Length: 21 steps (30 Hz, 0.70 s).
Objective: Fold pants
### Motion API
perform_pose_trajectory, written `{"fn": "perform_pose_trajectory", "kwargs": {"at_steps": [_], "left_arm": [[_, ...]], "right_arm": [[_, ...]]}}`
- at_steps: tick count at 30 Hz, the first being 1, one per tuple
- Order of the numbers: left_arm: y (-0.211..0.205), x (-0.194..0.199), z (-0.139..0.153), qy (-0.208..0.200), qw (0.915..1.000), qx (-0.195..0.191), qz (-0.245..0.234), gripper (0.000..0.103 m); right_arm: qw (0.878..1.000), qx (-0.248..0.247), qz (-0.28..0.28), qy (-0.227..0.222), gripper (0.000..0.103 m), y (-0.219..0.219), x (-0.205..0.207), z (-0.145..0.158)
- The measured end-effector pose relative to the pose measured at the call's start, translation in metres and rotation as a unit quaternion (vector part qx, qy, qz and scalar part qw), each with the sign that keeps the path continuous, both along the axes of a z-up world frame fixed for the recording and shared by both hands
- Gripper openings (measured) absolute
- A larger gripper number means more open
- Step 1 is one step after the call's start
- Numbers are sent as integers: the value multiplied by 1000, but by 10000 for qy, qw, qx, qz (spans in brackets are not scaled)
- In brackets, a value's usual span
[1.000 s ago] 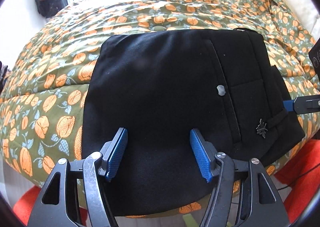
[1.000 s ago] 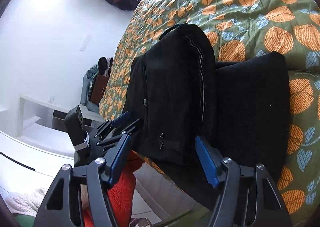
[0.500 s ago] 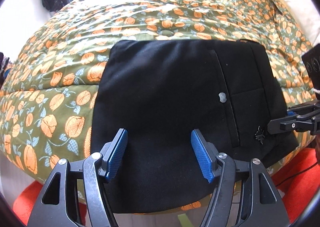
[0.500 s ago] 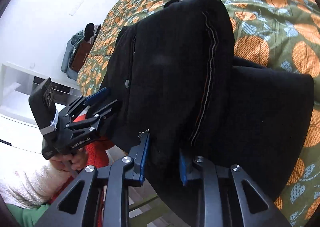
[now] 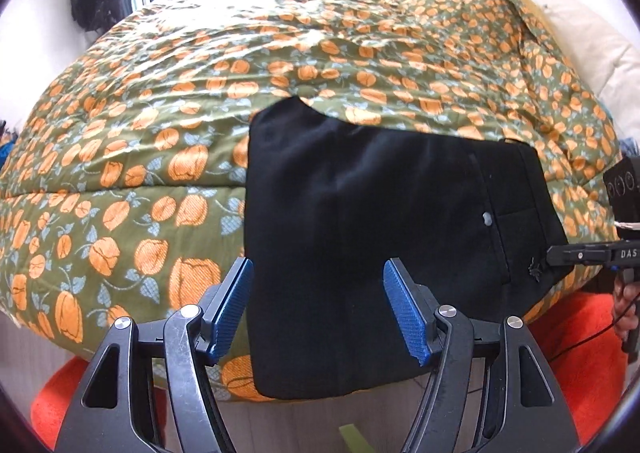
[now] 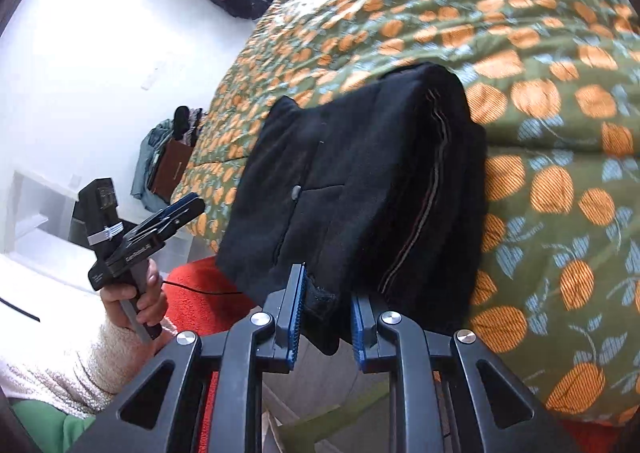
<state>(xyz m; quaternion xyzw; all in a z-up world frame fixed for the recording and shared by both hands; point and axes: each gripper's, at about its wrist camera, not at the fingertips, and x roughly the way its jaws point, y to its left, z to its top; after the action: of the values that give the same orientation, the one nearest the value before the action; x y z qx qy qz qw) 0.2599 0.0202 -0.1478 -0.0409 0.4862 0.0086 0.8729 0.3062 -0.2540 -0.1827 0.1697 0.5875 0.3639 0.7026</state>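
The black pants [image 5: 380, 221] lie folded in a thick stack at the near edge of the bed, hanging partly over it. My left gripper [image 5: 320, 305] is open, held back from the pants, touching nothing. In the right wrist view my right gripper [image 6: 324, 317] is shut on the near corner of the pants [image 6: 360, 189], by the waistband. The right gripper also shows at the right edge of the left wrist view [image 5: 588, 253]. The left gripper shows in the right wrist view [image 6: 168, 221], off the bed's side.
The bed has a green quilt with orange flowers [image 5: 200, 101]. A white pillow [image 5: 592, 37] lies at its far right. An orange-red rug [image 5: 572, 349] covers the floor below the bed edge. Dark clothes hang on the wall [image 5: 88, 1].
My right gripper closed on the corner of the pants and drew the stack toward the right. My left gripper pulled back and left, away from the pants, still open.
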Motion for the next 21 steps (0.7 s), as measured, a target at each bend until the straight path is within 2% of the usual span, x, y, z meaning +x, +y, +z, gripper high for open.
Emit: {"fn": "perform_pose_trajectory", "kwargs": {"at_steps": [3,5,6,7,8,9,11,12,16,19,21], "left_arm": [[-12,3,-35,444,9981,407,-107,70],[-15,1,-42,397,9975,573,-109,71],[-15,0,-41,358,9976,589,-97,72],[-15,0,-39,363,9975,598,-87,72],[-15,0,-38,370,9974,610,-83,72],[-15,0,-38,373,9974,616,-81,72],[-15,-1,-38,360,9974,616,-54,73],[-15,-1,-38,346,9974,628,-41,73],[-17,0,-40,331,9970,702,-10,73],[-16,0,-40,341,9970,688,2,73],[-16,0,-40,341,9970,692,0,73]], "right_arm": [[9993,54,-283,226,23,-4,1,-25],[9985,148,-481,219,27,-7,-1,-29],[9979,220,-551,258,32,-9,-1,-28],[9977,145,-618,229,37,-14,-3,-25],[9979,-48,-642,94,38,-18,-5,-18],[9974,-320,-621,-154,38,-17,-4,-5],[9892,-1024,-543,-898,39,-10,-8,26],[9844,-1163,-476,-1231,40,-4,-9,42],[9680,-1102,-224,-2241,40,36,-17,86],[9495,-1312,6,-2849,44,76,-29,86],[9405,-1635,84,-2978,45,91,-33,69]]}}
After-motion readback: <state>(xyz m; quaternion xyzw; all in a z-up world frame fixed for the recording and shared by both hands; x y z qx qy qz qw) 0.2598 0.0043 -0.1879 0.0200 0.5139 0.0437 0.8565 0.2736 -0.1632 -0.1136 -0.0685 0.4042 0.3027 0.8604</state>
